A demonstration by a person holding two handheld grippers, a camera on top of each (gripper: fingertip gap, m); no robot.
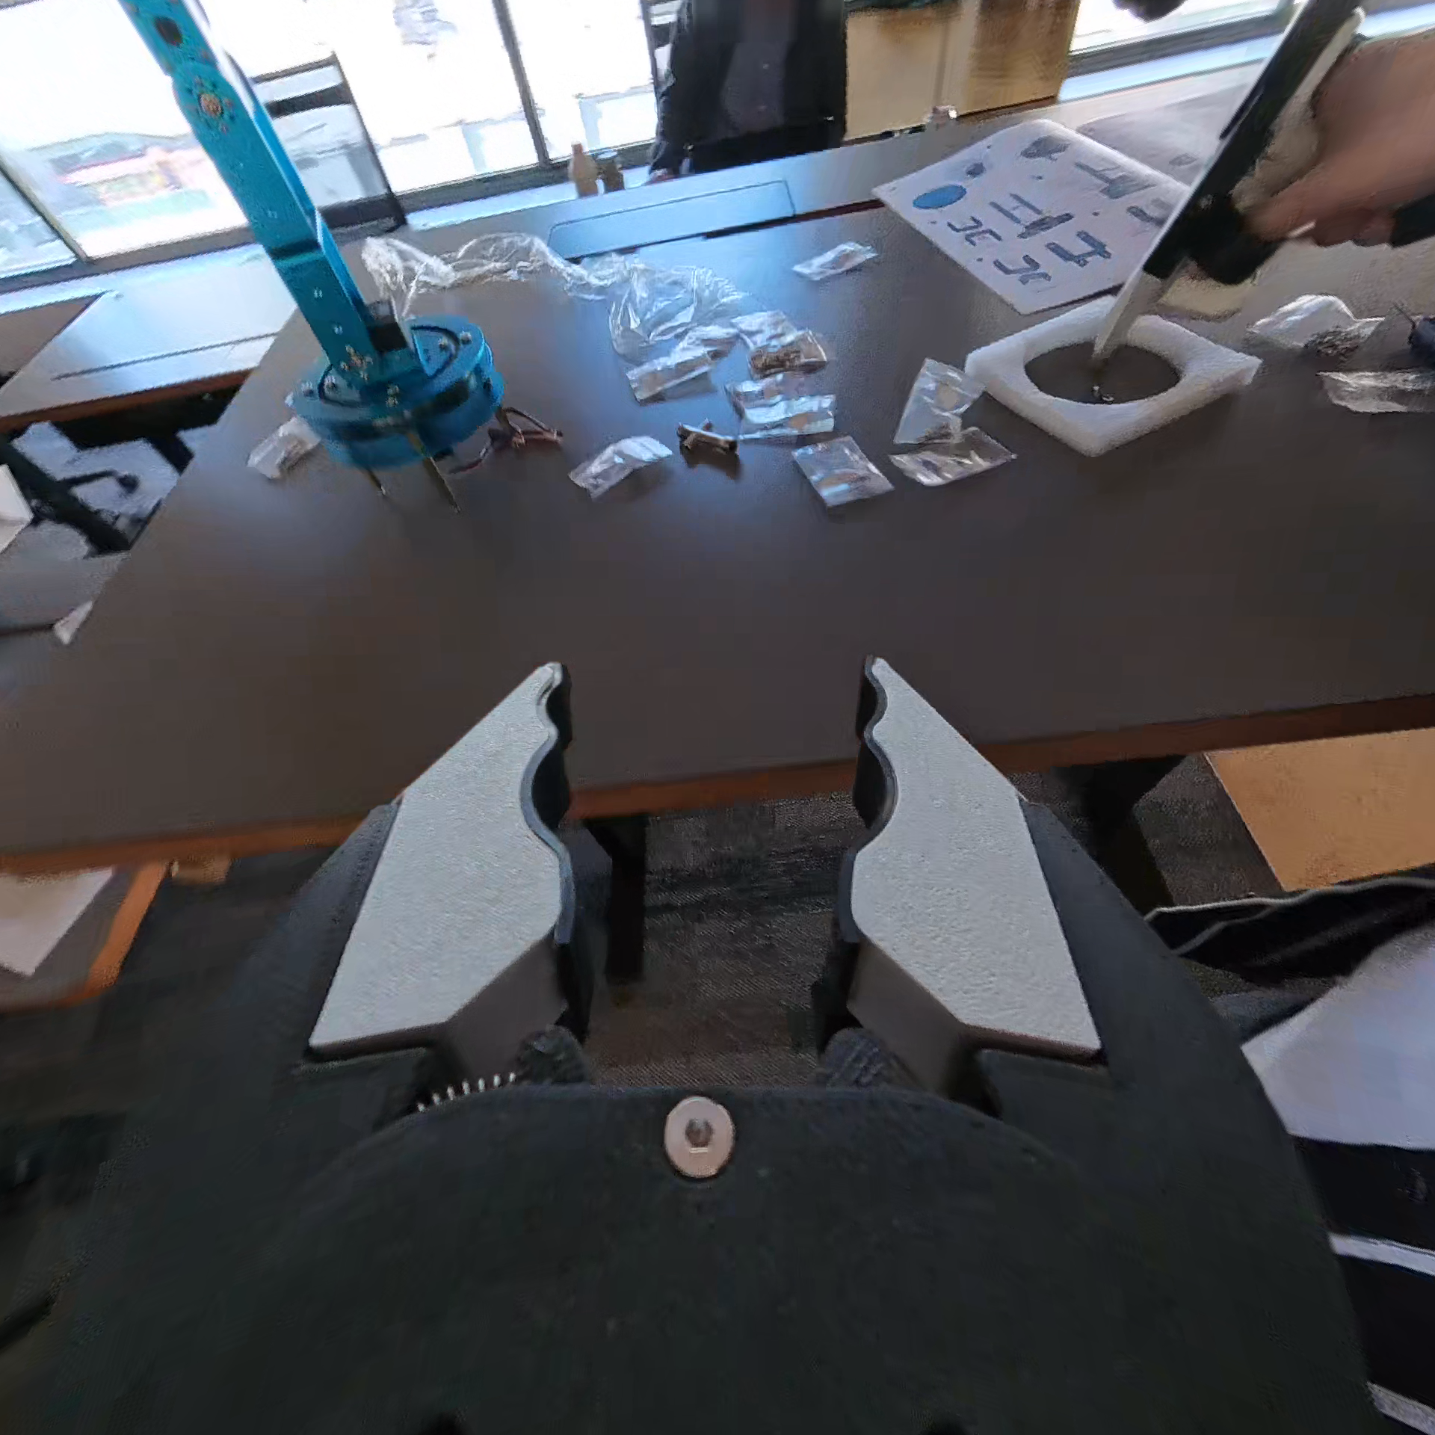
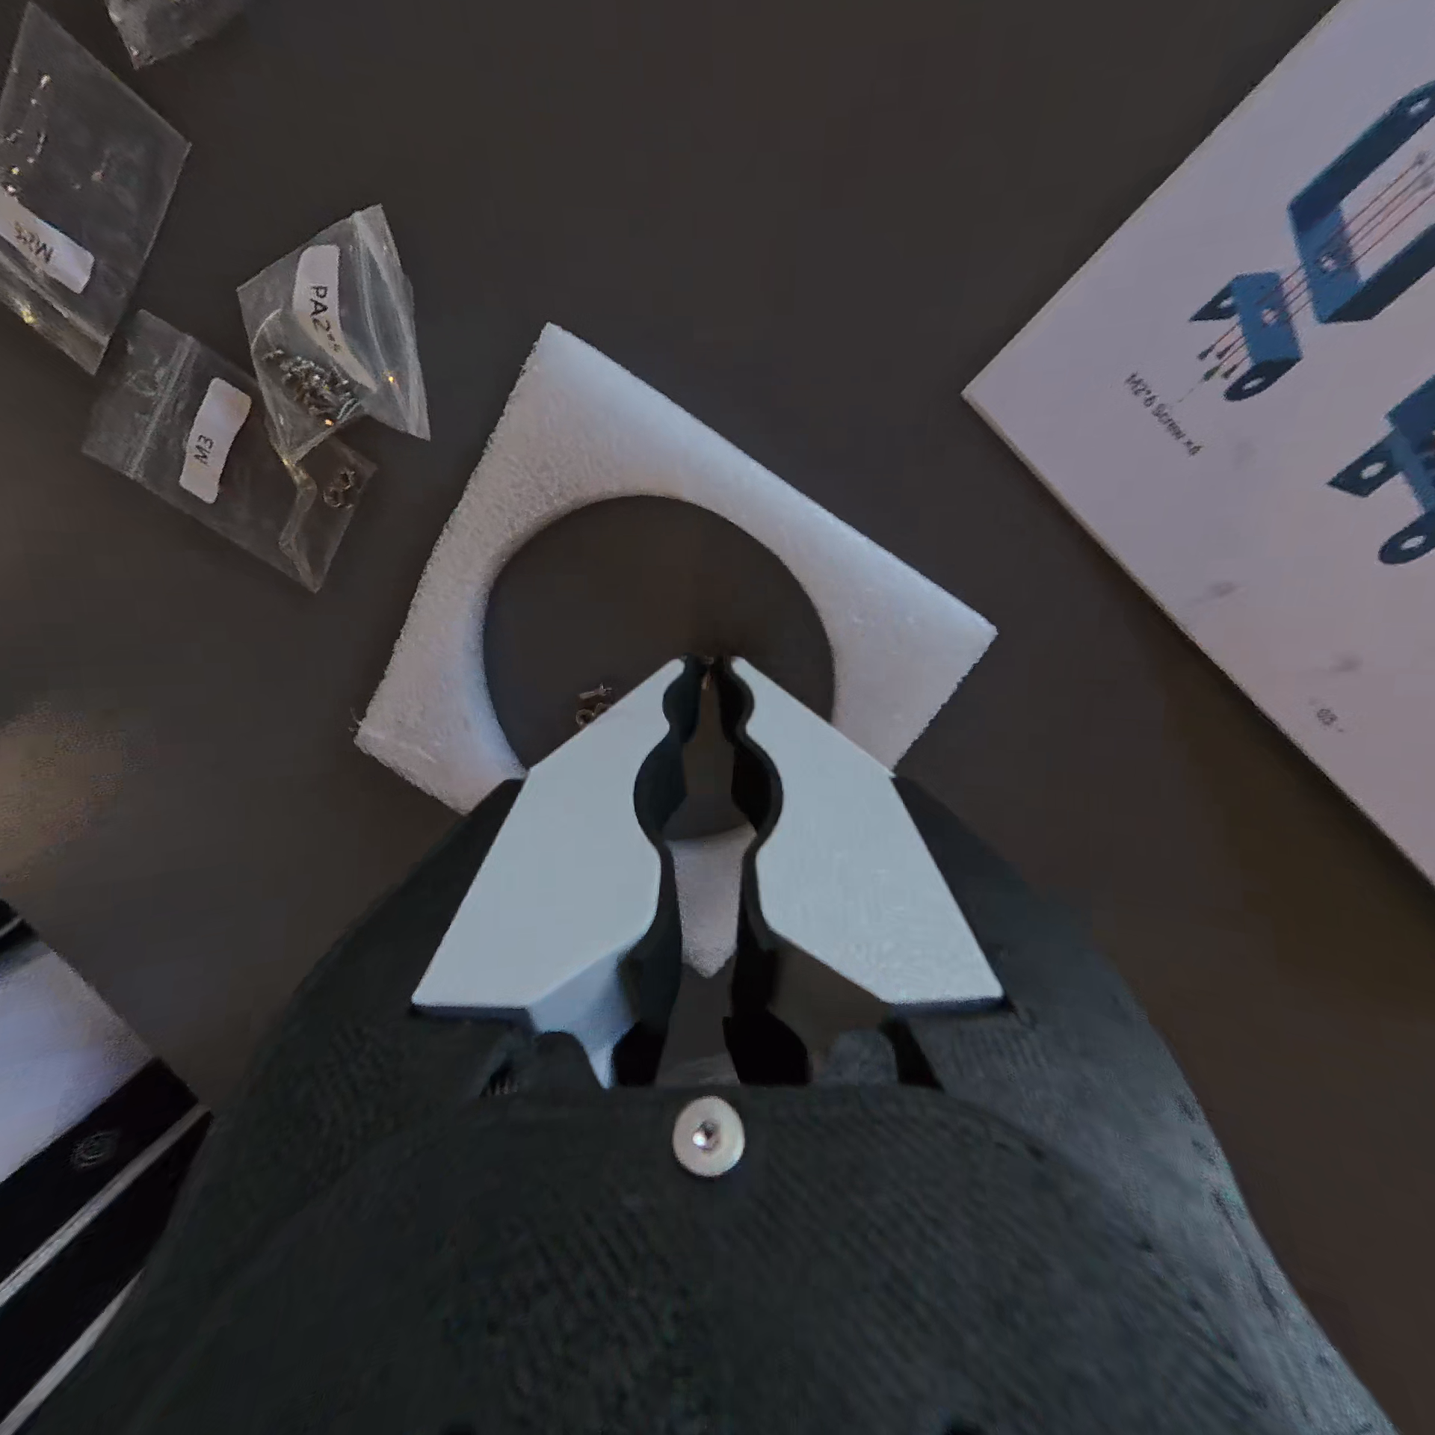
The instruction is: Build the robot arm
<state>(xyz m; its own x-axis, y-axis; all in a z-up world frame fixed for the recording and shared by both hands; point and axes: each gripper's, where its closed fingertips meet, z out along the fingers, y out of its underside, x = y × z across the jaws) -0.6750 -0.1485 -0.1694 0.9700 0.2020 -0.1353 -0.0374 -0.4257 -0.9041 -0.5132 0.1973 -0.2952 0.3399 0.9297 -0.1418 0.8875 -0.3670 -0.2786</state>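
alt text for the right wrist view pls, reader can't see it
The right gripper, nearly closed, pinches a tiny metal part inside the round hole of a white foam square on a dark table. Small labelled plastic bags lie left, a printed instruction sheet right.

A foam frame (image 2: 699, 466) lay ahead of the fingers (image 2: 590, 839), screw bags (image 2: 225, 450) to their left, an instruction sheet (image 2: 1211, 497) to their right.

Surface: dark brown table (image 1: 699, 590), wood-coloured edge, fills mid frame.
Upper left: blue metal assembly (image 1: 396, 388), round base, arm tilted up-left.
Centre top: scattered clear plastic bags (image 1: 776, 388) of small hardware.
Upper right: white foam square (image 1: 1110, 373) with round cutout; printed white sheet (image 1: 1033, 210) behind it.
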